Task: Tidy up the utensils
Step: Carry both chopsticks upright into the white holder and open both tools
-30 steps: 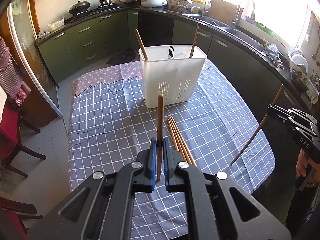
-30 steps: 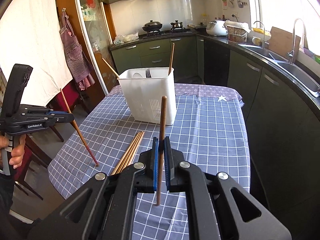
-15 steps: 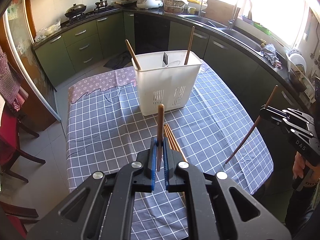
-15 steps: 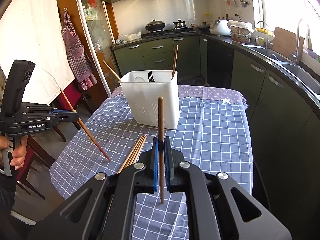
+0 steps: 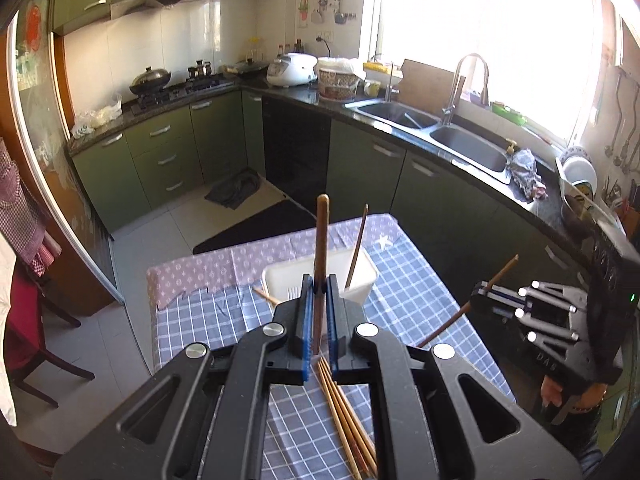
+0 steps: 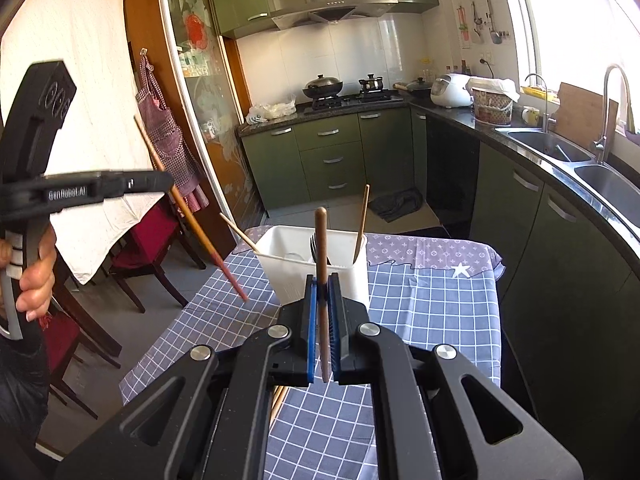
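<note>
carrying two chopsticks toward the white utensil holder [image 5: 362, 276] — that looks like the step in hand, judged from both grippers held up over the table with a stick each. left gripper [image 5: 317, 312] is pinched on a brown chopstick [image 5: 321, 240], stick standing near upright between the blue pads, its top rising above the holder's rim in the left wrist view. right gripper [image 6: 323, 320] likewise clamps its own chopstick [image 6: 321, 248], upright, lined up in front of the holder. holder sits on the checked tablecloth [image 6: 420, 304] ahead of and below both grippers, apart from them; it has two chopsticks leaning at its ends and a fork [image 6: 314, 246] inside. loose bundle of chopsticks [image 5: 344, 412] lies on the cloth just under the left gripper, not yet sorted. next move likely calls for bringing each stick over the holder's open top, lower tip down, then letting go — thin sticks, narrow compartments, so aim matters and the two grippers need to stay out of each other's way. which compartment each is meant for, cannot tell.
</note>
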`<state>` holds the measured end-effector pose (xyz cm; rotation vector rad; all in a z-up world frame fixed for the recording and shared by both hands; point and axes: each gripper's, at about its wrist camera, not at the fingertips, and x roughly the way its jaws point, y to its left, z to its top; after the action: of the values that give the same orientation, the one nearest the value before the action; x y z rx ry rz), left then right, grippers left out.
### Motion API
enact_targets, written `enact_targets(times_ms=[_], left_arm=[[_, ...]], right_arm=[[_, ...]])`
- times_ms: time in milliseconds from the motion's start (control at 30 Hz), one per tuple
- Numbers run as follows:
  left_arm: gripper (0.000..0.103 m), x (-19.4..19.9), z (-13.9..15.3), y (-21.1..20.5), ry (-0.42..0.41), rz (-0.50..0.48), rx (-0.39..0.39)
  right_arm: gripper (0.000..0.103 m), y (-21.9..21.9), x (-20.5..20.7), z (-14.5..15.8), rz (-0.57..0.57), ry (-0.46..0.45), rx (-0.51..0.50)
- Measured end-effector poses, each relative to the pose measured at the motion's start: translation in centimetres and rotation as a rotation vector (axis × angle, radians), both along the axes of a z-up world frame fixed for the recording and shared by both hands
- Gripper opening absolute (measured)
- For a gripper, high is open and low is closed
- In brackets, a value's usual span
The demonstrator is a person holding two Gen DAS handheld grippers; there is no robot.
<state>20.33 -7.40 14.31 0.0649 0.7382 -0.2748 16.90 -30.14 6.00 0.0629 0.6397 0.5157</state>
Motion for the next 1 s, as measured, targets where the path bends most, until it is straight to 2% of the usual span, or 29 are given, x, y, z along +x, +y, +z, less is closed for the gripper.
enact_targets(times_ms=[133,233,333,467,733,867,1000], left_arm=[[0.006,2.3,2.7,-0.7,-0.06,0.026,-0.004],[0.006,4.3,2.7,-1.2,-0.069,0.048,0.014],[0.006,6.4,0.9,-1.5,-0.026,0.065,0.029],[0.006,8.7,-3.0,-1.3,0.063,0.081,0.054],[0.006,10.8,-9.0,-0.5,0.189,0.075,0.09],[0.007,11.0,-10.1,-0.3,0.209,0.063,0.08],[0.007,10.3,-9.1,-0.2,0.174,0.05,0.066]], right_arm=[[0.006,0.0,1.0,0.9,0.005,-0.005,0.002],[0.006,-0.1,1.3,1.8,0.011,-0.016,0.005],[0.006,-0.2,1.7,3.0,0.016,-0.03,0.011],[0.006,-0.3,2.5,5.1,0.018,-0.058,0.026],[0.006,0.3,6.4,10.0,0.006,-0.101,0.087],[0.006,1.0,9.4,10.3,-0.019,-0.086,0.096],[0.006,1.9,12.8,8.3,-0.042,-0.048,0.077]])
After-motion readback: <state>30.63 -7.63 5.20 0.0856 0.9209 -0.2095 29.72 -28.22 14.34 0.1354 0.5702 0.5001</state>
